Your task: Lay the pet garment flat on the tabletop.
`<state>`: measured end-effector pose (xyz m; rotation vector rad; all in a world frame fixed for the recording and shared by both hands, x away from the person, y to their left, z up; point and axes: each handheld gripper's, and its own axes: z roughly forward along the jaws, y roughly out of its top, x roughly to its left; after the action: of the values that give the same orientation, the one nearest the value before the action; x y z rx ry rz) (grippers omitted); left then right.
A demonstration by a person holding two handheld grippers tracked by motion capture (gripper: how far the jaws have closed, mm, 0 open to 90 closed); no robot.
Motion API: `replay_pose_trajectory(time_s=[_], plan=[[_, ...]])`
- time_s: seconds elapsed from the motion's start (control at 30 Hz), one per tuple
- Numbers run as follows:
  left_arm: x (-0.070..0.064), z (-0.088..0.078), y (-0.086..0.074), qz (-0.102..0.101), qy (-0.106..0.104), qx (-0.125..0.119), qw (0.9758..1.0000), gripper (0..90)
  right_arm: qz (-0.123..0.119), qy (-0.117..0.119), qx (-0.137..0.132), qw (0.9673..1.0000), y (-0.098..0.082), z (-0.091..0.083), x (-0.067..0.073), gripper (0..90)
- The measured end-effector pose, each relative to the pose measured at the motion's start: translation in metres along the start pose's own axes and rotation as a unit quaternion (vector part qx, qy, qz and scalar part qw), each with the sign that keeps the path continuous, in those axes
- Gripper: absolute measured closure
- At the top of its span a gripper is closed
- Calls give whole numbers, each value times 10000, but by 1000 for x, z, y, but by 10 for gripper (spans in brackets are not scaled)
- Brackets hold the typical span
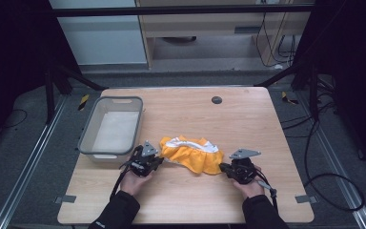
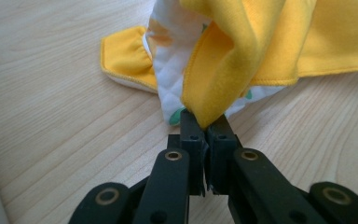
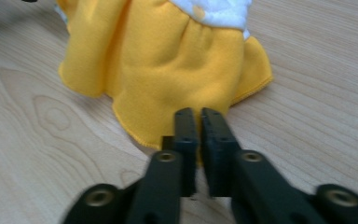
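A crumpled yellow cloth (image 1: pixel 190 155) with a white quilted lining lies on the wooden table (image 1: pixel 248 124), a little in front of the middle. My left gripper (image 1: pixel 159 161) is at the cloth's left end. In the left gripper view its jaws (image 2: pixel 205 122) are shut on a fold of the yellow fabric (image 2: pixel 261 42). My right gripper (image 1: pixel 221 167) is at the cloth's right end. In the right gripper view its jaws (image 3: pixel 199 114) are shut on the lower hem of the cloth (image 3: pixel 168 70).
A grey plastic basket (image 1: pixel 88 138) with a white bottom stands at the table's left edge, just behind my left hand. A small black round cap (image 1: pixel 216 99) sits near the far edge. Bare tabletop lies behind and to the right of the cloth.
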<state>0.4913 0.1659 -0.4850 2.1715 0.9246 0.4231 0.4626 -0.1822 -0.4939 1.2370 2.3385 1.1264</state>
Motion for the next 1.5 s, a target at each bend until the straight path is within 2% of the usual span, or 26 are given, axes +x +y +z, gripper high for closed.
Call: replay_pose_trajectory(time_s=[0.1, 0.23, 0.47, 0.67, 0.8, 0.93, 1.13, 1.37, 1.5], plan=[[0, -5, 1, -51, -35, -63, 10000, 879, 50, 72, -2, 10000, 1, -3, 0, 900], [-1, -9, 2, -41, -82, -112, 9999, 883, -11, 50, -23, 10000, 2, -5, 0, 900], [-7, -27, 2, -15, -236, -219, 9995, 885, -20, 22, -257, 9997, 2, -16, -1, 899], [-14, -41, -1, 61, -323, -211, 9992, 886, 51, -133, -387, 9992, -5, -13, -6, 597], [-18, -48, -6, 68, -371, -160, 9992, 886, 138, 2, -541, 9984, -5, -10, -6, 496], [-20, -50, -12, 85, -402, -45, 9991, 886, 124, 90, -465, 9988, -6, -3, -6, 461], [-21, -52, -17, 97, -444, 52, 9990, 886, 219, 290, -419, 9985, -6, 4, -8, 538], [-21, -53, -20, 72, -468, 117, 9988, 886, 91, 385, -249, 9989, -3, 4, -4, 855], [-19, -61, -22, -26, -506, 27, 9987, 886, 166, 570, -423, 9973, 2, -10, -1, 869]])
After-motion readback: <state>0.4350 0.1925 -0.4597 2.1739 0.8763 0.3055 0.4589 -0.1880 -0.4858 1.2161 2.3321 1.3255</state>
